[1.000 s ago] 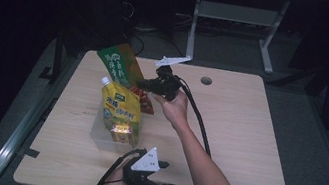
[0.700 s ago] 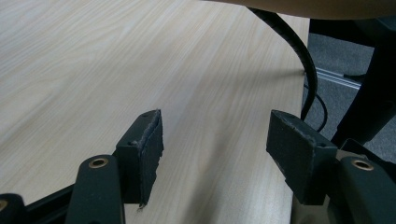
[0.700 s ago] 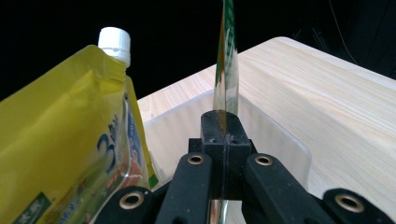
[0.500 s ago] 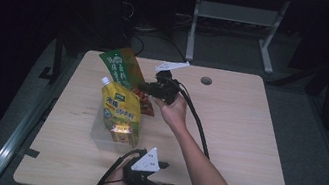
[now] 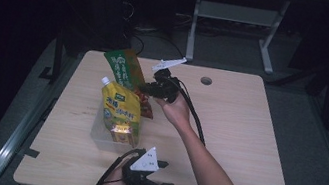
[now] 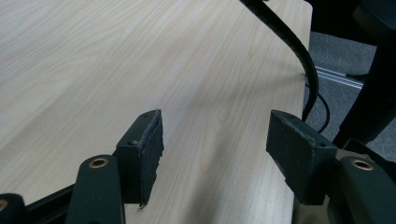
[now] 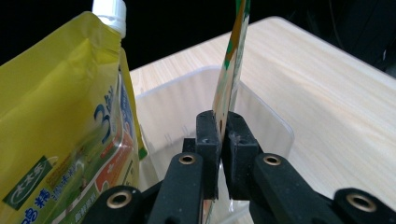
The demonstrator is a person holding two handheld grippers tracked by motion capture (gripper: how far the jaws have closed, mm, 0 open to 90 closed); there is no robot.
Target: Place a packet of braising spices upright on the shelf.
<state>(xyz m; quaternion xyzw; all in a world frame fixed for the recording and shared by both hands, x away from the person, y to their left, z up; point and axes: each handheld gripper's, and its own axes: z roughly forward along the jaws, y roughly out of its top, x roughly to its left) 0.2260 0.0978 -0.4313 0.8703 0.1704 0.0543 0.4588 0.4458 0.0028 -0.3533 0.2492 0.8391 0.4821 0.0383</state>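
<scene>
While my left gripper (image 5: 158,175) sits low at the near edge of the pale wooden table (image 5: 247,131), its jaws stand well apart with nothing between them. The left gripper view makes that plain: two black padded jaws spread over bare wood grain, and a black cable (image 6: 299,51) curving off over the table's edge. From the high view I could only make out the grey three-cornered plate on top of that gripper and the hand under it.

Farther in, near the middle of the table, stands the clear plastic bin (image 5: 103,130). Inside it is the yellow stand-up pouch with a white screw cap (image 5: 119,110), upright and leaning a little. The right gripper view shows the bin's transparent rim (image 7: 261,107) and the pouch (image 7: 65,121) close on its left, detail which the high view leaves faint.

Beyond that, my right gripper (image 5: 145,89) is held above the bin's far side, its jaws clamped together on the thin edge of the flat green and orange packet (image 5: 123,68). In the right gripper view I see the packet (image 7: 229,60) edge-on, rising straight up from between the pads, over the open part of the bin beside the yellow pouch. The high view gives its face instead: it tilts up and away towards the table's far left. Whether its lower end touches the bin, I cannot tell.
</scene>
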